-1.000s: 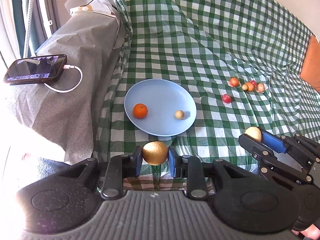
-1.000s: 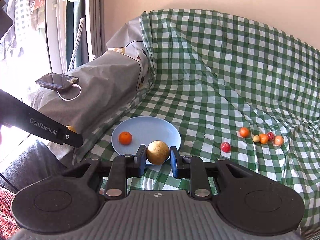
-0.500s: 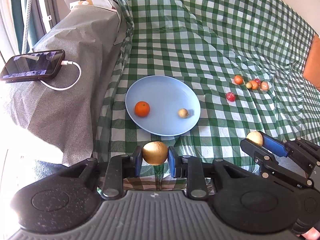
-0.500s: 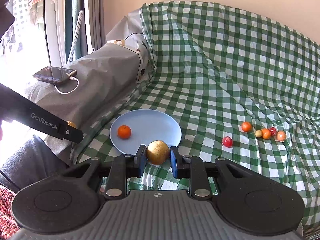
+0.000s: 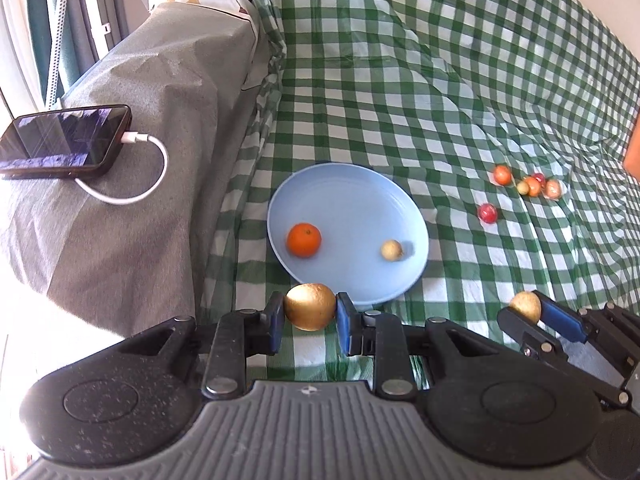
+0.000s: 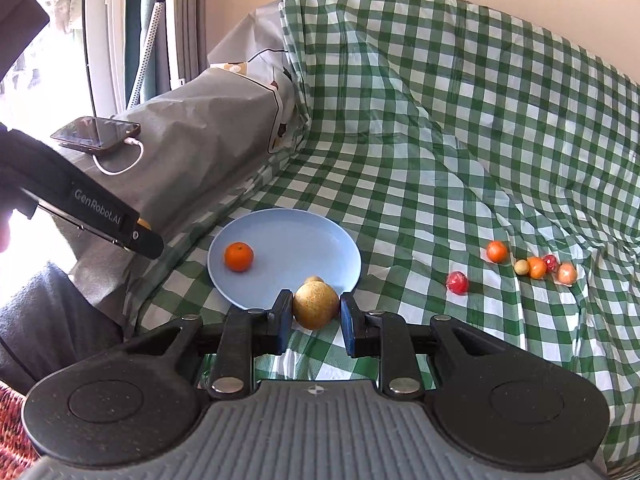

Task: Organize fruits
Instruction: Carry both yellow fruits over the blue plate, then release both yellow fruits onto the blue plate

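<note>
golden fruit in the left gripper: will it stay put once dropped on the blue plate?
Probably not at once. The golden fruit looks round and smooth, so it may roll. The blue plate seems shallow and dished, so its rim should likely catch it. It could nudge the orange or the small pale fruit already there.

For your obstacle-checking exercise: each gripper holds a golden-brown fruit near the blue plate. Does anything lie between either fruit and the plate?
Nothing visible does. The left gripper holds its golden-brown fruit right at the blue plate's near rim; the right gripper holds its fruit there too. Only checked cloth lies between. The orange and small pale fruit leave space.
</note>
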`<move>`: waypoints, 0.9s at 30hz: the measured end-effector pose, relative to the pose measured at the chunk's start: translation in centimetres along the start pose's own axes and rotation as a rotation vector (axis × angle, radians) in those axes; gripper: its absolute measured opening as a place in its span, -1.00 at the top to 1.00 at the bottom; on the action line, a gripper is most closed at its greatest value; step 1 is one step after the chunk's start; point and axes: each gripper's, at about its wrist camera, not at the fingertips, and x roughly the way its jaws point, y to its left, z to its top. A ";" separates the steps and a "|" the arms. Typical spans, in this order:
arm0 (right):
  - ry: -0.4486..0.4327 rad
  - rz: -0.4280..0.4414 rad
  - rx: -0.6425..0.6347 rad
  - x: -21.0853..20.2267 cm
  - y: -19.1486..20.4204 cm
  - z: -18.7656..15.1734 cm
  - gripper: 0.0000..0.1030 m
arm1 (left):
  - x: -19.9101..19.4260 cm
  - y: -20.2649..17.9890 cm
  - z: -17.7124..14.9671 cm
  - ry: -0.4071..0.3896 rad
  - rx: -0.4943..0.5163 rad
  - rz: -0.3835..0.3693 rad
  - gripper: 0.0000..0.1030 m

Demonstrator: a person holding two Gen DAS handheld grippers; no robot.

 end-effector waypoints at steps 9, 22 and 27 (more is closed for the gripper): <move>0.039 0.013 -0.005 5.4 -0.1 1.7 0.49 | 4.4 0.1 3.4 0.027 -0.005 -0.009 0.43; 0.150 0.035 -0.051 15.6 -0.1 2.2 0.49 | 13.5 -0.4 7.2 0.064 0.044 0.060 0.43; 0.180 0.057 -0.039 18.0 -0.1 2.5 0.49 | 15.6 -0.3 7.9 0.089 0.052 0.074 -0.19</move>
